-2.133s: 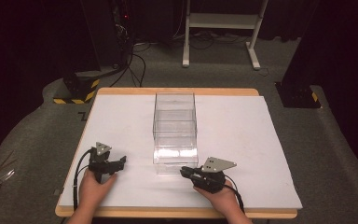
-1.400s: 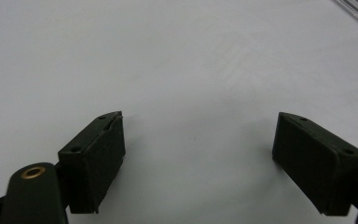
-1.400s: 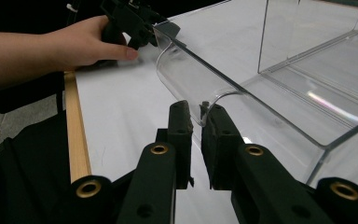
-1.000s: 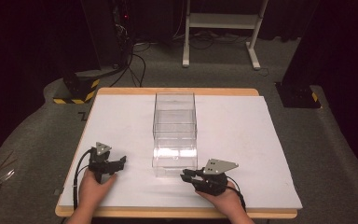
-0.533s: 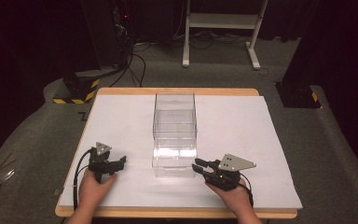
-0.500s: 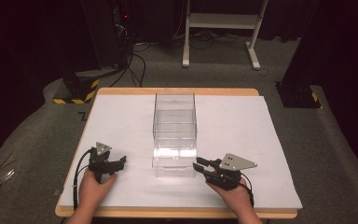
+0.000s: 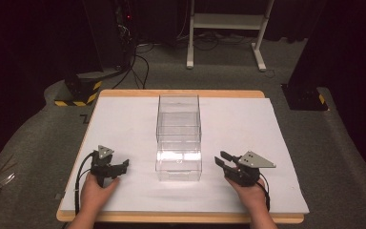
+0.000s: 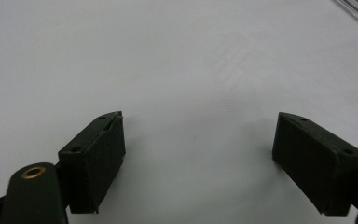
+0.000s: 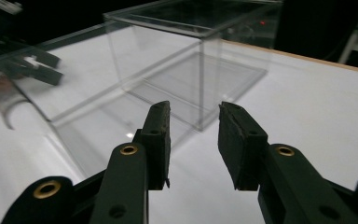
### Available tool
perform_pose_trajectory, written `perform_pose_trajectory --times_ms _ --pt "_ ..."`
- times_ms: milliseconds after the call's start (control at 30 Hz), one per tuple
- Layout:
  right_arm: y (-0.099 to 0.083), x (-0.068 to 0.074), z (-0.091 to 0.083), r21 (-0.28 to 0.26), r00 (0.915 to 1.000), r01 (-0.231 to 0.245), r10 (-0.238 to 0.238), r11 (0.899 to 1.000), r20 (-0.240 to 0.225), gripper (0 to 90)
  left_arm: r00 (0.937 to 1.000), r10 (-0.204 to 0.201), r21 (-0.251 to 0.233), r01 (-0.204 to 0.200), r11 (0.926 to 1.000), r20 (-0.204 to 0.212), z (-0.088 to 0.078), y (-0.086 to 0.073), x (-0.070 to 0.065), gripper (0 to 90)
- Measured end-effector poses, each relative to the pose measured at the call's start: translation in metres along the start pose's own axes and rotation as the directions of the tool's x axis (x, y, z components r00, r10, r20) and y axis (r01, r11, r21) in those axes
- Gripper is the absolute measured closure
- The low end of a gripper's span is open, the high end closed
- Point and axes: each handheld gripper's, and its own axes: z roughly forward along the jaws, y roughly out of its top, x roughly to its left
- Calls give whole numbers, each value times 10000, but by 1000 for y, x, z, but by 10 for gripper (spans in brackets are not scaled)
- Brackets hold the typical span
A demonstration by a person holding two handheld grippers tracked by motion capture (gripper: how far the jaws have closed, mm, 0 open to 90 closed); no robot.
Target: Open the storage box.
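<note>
White-covered wooden table [image 7: 124, 119]: right gripper [image 7: 225, 161] drawn back from clear plastic drawer box [image 7: 178, 138], jaws narrowly parted, empty. Left gripper [image 7: 119, 167] unmoved, spread wide.

In the high view the left hand [image 7: 94, 190] comes up from the lower left of the frame holding the left gripper [image 7: 122, 165], whose jaws point toward the right of the frame and, in the left gripper view, stand wide apart with nothing between them. The right hand [image 7: 251, 194] enters at the lower right holding the right gripper [image 7: 220, 159], aimed toward the left of the frame. Its jaws are parted by a narrow gap with nothing between them.
</note>
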Motion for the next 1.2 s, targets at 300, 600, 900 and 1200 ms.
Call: perform_pose_trajectory --times_ms 300,600,900,1200 --pt "-14 -24 -10 449 9885 -108 39 9989 1511 642 10000 -52 4 52 10000 37 0 0 0 172" --pt "-30 -50 -14 1463 9538 -554 90 9877 3004 632 10000 -65 2 65 10000 38 0 0 0 172" --pt "-35 -59 5 3603 9277 -1153 -293 9257 3722 426 10000 -49 2 49 10000 35 0 0 0 172" --pt "-35 -59 5 3577 9241 -1252 -225 9254 3816 401 10000 -53 7 53 10000 37 0 0 0 172"
